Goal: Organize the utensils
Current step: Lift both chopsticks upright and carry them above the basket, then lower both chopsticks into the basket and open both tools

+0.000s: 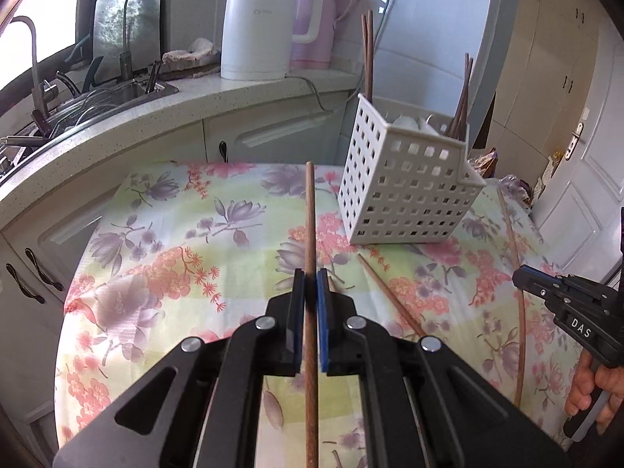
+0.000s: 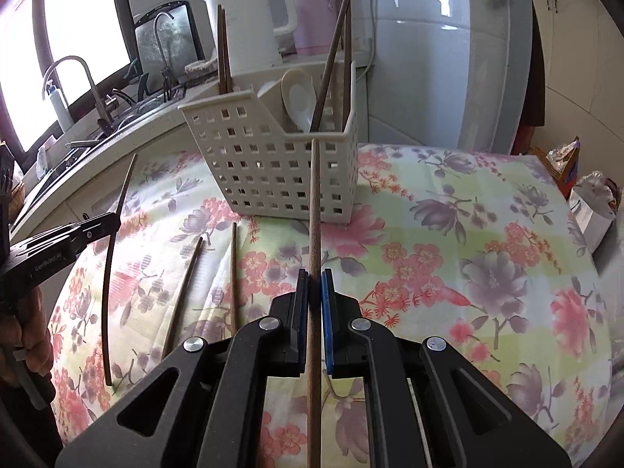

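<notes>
Each hand carries one wooden chopstick, lifted clear of the flowered cloth on the desk [image 1: 163,257]. The left gripper [image 1: 311,279] has its blue-padded fingers [image 1: 298,312] pinched narrow on a chopstick [image 1: 310,214] that runs straight along the gripper's line and pokes out well past the tips toward the far side. The right gripper [image 2: 315,279] is clamped the same way on its own chopstick [image 2: 315,202], whose far end points at the near wall of the white perforated basket [image 2: 249,163].

The basket stands at the far middle of the desk and already holds upright chopsticks at both ends, with pale spoons [image 2: 298,95] between them. Two loose chopsticks [image 2: 234,273] lie flat on the cloth, near left of the basket in the right wrist view.

A stick like this looks light, stiff and smooth, so it likely pivots or slides in a two-point pinch if bumped. Both grips sit toward the rear half, leaving a long free front, which suits dropping it tip first into a compartment. Tilting it steeper over the basket rim seems the next need; catching the tip on the perforated wall is the risk
</notes>
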A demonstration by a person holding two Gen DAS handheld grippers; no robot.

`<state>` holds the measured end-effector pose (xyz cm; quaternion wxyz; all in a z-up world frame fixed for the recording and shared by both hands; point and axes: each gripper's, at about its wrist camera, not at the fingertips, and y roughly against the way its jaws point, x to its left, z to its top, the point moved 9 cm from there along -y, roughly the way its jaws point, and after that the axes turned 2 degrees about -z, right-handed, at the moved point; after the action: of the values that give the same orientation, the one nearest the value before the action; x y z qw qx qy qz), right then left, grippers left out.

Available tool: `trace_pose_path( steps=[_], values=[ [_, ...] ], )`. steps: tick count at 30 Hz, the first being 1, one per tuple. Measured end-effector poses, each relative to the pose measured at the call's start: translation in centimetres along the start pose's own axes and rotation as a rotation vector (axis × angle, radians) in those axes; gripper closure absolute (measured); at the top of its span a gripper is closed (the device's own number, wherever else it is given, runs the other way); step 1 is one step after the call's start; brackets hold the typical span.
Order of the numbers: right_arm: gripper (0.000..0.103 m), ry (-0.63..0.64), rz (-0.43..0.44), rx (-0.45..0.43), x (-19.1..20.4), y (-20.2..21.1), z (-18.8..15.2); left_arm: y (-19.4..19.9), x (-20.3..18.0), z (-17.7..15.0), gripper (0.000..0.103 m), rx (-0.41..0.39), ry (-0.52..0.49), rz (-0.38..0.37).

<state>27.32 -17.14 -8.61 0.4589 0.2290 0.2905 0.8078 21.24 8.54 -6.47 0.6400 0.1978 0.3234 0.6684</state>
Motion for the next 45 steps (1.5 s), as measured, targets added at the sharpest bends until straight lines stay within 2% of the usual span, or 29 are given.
trace_pose_path(
  steps=[10,24,29,36,40,45],
  values=[
    [0.096,-0.019,-0.027,-0.13,-2.2,5.1,3.7,4.4,-1.0,3.5,0.097,-0.108,-0.019,-0.017],
    [0.096,-0.003,-0.019,-0.18,-2.9,6.4,7.1,7.2,-2.4,9.4,0.097,-0.21,-0.073,-0.014],
    [0.096,0.019,-0.01,-0.218,-2.7,7.5,10.2,8.2,-3.2,12.6,0.097,-0.248,-0.093,-0.029],
    [0.096,0.057,-0.024,-0.296,-2.2,9.4,15.8,10.9,-5.7,18.3,0.097,-0.346,-0.153,-0.056],
    [0.096,0.058,-0.014,-0.322,-1.7,9.4,18.4,10.6,-7.2,20.5,0.097,-0.356,-0.168,-0.081],
    [0.096,0.054,0.004,-0.317,-0.8,7.8,20.0,9.0,-8.8,22.1,0.097,-0.349,-0.177,-0.106]
  ],
)
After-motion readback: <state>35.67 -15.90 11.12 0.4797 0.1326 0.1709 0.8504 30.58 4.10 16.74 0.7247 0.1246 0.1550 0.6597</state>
